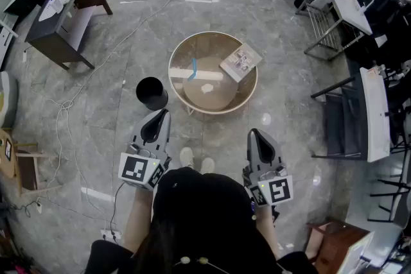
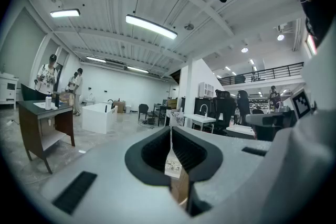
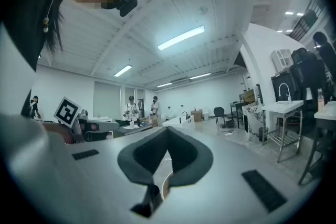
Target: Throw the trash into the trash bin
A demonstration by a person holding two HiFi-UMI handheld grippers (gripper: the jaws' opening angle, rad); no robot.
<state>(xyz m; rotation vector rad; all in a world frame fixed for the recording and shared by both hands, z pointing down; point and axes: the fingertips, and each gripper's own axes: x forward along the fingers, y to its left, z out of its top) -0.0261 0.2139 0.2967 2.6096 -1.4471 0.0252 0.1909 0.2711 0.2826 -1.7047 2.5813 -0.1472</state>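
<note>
The person is holding the left gripper point(image 1: 164, 113) and the right gripper point(image 1: 254, 133) level and side by side, well apart, both pointing ahead. In the left gripper view the left gripper's point(image 2: 171, 131) dark jaws are sitting together with only a thin slit between them, gripping nothing. In the right gripper view the right gripper's point(image 3: 167, 131) jaws are likewise sitting closed and empty.

A black trash bin point(image 1: 151, 93) is standing on the grey floor just ahead of the left gripper's tip, not touching it. A round wooden table point(image 1: 174, 83) is standing ahead of and between the two grippers, just beside the bin. The trash is lying on it: a white crumpled scrap point(image 1: 207, 88) nearest the grippers, a blue strip point(image 1: 194, 65) beyond it, and a printed carton point(image 1: 241, 62) resting over the rim ahead of the right gripper.

A dark wooden desk point(image 1: 64, 22) is standing far ahead of the left gripper, off to its outer side
</note>
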